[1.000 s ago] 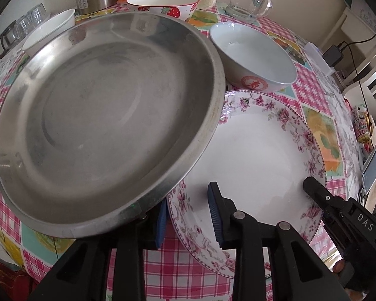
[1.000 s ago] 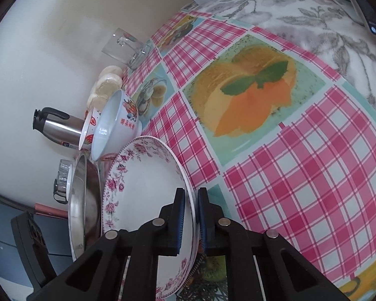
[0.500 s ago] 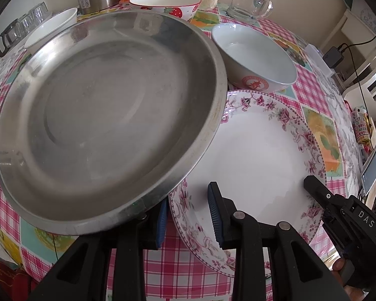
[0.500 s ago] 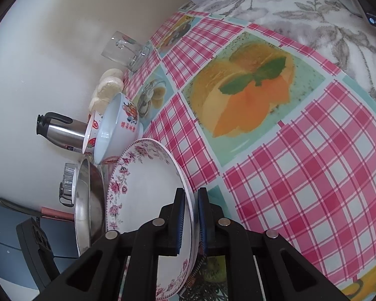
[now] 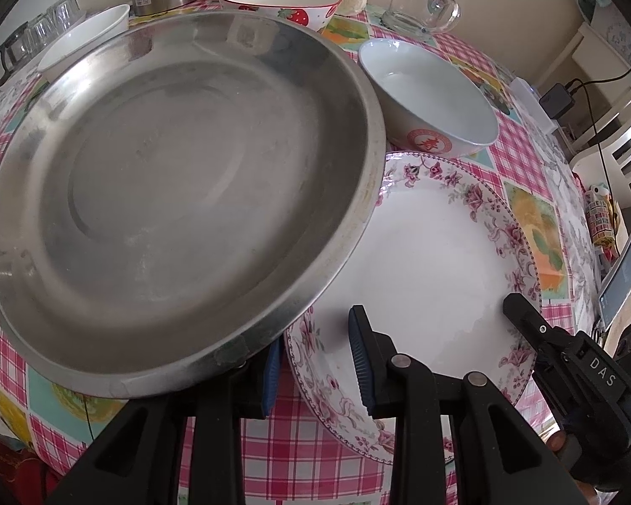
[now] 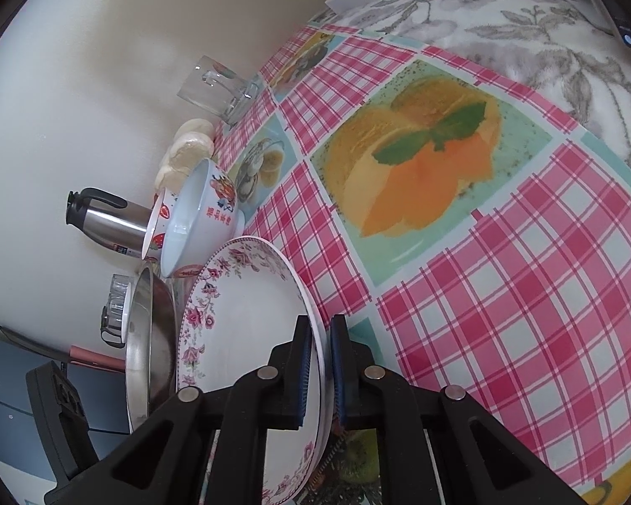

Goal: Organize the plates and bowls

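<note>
- Your left hand-held gripper [image 5: 315, 362] sits with its blue pads apart, the near rim of the floral plate [image 5: 433, 252] in the gap; whether it grips anything, you cannot tell.
- The steel pan [image 5: 176, 198] is tilted, its near rim at the left finger, overlapping the floral plate's left edge.
- Your right hand-held gripper [image 6: 320, 362] is clamped on the floral plate's rim.
- A white bowl [image 5: 429, 97] stands just beyond the plate on the checkered surface [image 6: 505, 294].
</note>
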The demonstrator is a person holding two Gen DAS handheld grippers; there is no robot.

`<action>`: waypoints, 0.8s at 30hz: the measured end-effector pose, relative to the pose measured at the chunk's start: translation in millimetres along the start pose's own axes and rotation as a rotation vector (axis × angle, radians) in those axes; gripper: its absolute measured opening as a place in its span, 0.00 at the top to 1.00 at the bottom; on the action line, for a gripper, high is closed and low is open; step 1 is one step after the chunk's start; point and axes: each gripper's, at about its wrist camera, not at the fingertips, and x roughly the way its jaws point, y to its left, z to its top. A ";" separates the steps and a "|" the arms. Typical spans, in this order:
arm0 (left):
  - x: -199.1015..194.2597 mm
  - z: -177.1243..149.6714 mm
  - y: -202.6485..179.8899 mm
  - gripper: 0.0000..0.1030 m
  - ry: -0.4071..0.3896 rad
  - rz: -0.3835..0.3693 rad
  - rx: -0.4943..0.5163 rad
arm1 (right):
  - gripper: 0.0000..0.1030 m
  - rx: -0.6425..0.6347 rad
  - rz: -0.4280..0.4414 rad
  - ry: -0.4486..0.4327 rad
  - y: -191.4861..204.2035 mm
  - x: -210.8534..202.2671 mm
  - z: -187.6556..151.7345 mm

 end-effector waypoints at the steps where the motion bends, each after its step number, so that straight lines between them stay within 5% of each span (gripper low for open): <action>1: -0.2 -0.4 0.0 0.69 0.000 0.000 0.003 | 0.90 0.000 0.000 -0.004 0.0 0.0 -0.3; 18: 1.6 1.9 7.5 0.78 0.029 -0.072 0.009 | 0.90 -0.006 0.001 -0.052 -0.4 1.2 -4.0; 24: 1.8 1.6 13.0 0.81 0.064 -0.119 0.012 | 0.89 -0.062 -0.058 -0.062 10.8 1.9 -3.2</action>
